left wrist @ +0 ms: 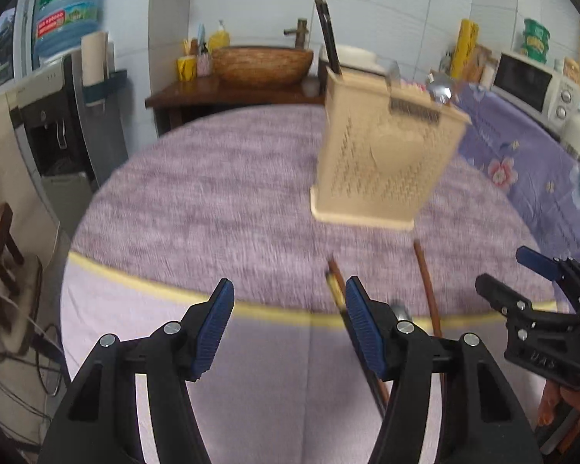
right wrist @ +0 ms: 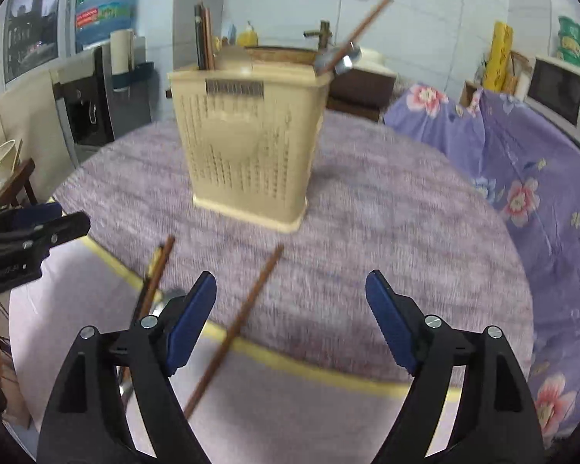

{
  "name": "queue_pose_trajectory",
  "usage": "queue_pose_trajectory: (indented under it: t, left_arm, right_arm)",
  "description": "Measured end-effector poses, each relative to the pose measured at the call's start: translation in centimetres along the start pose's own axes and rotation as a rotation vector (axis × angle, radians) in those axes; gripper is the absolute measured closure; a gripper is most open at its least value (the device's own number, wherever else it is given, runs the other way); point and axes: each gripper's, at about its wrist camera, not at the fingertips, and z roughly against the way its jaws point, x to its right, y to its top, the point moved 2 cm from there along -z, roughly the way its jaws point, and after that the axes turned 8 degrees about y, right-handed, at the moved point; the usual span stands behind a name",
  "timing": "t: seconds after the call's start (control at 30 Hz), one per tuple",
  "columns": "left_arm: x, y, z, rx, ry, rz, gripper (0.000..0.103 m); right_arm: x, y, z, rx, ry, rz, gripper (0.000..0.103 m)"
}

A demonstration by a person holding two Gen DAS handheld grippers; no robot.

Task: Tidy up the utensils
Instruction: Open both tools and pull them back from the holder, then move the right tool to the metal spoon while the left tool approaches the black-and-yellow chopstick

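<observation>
your left gripper (left wrist: 290, 328) hangs with jaws apart and nothing between the pads; your right gripper (right wrist: 290, 321) stands wider, also empty – no utensil is gripped by either claw

reference landmark: the beige utensil holder (right wrist: 247, 147), upright on the purple-covered table (right wrist: 386, 232). it already contains dark chopsticks (right wrist: 203, 34) at its far left corner, plus a brown chopstick (right wrist: 361, 25) and a metal spoon (right wrist: 338, 60) leaning out at its right corner

in front of the holder, on the table, lie a loose chopstick (right wrist: 236, 326) and, left of it, a second pair (right wrist: 156, 270) – both blurred
</observation>
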Motion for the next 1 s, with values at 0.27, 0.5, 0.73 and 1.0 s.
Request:
queue_pose_trajectory:
  t: [0.27, 0.5, 0.73, 1.0]
  left_arm:
    - [2.3, -4.7, -1.4, -0.109, -0.054, -0.049, 0.053]
    - [3.5, -5.6, -1.5, -0.122, -0.058, -0.073, 0.056]
    - [3.4, -6.2, -1.3, -0.112, -0.005, -0.117, 0.058]
    - [0.1, -5.2, -1.5, -0.121, 0.053, -0.045, 0.059]
  right_arm:
    - [1.5, -4.1, 0.5, -0.045, -0.006, -0.095, 0.017]
    - [1.8, -4.5, 0.9, -0.042, -0.004, -0.112, 0.016]
    - [1.5, -4.5, 0.9, -0.053, -0.006, -0.103, 0.015]
    - [0.3, -4.1, 0.8, -0.065, 0.069, -0.115, 0.015]
